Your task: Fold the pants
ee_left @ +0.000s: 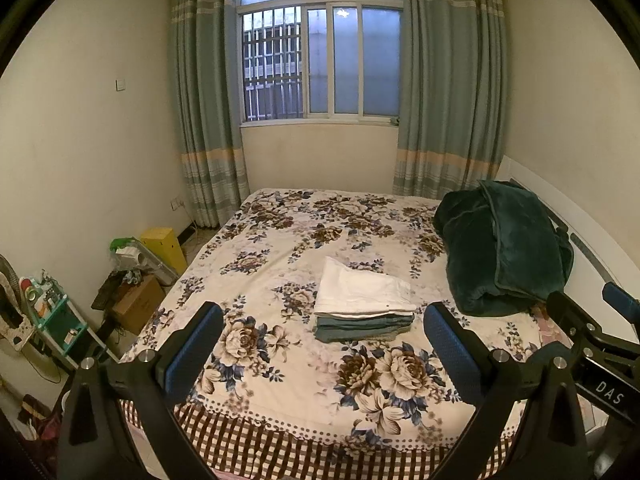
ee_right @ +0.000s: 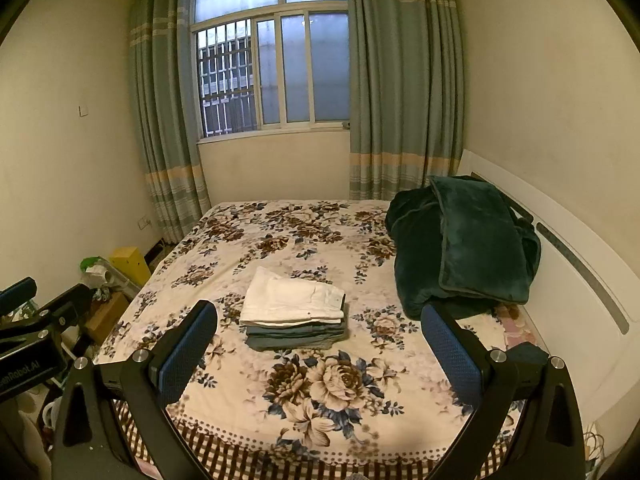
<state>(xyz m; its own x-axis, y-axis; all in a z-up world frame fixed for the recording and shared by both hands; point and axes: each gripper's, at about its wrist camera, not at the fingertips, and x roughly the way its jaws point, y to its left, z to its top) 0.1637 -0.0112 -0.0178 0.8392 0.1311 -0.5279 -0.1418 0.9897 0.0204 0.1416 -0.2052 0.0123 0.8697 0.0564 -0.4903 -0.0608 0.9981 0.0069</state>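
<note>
A stack of folded pants lies in the middle of the floral bed: white pants on top, grey-green pants beneath. The same white pants and grey-green ones show in the right wrist view on the bed. My left gripper is open and empty, held above the bed's near edge, short of the stack. My right gripper is open and empty, also near the foot of the bed. Each gripper shows at the edge of the other's view.
A dark green blanket is heaped at the right by the white headboard. Boxes and clutter fill the floor at the left of the bed. A window with curtains is at the far wall.
</note>
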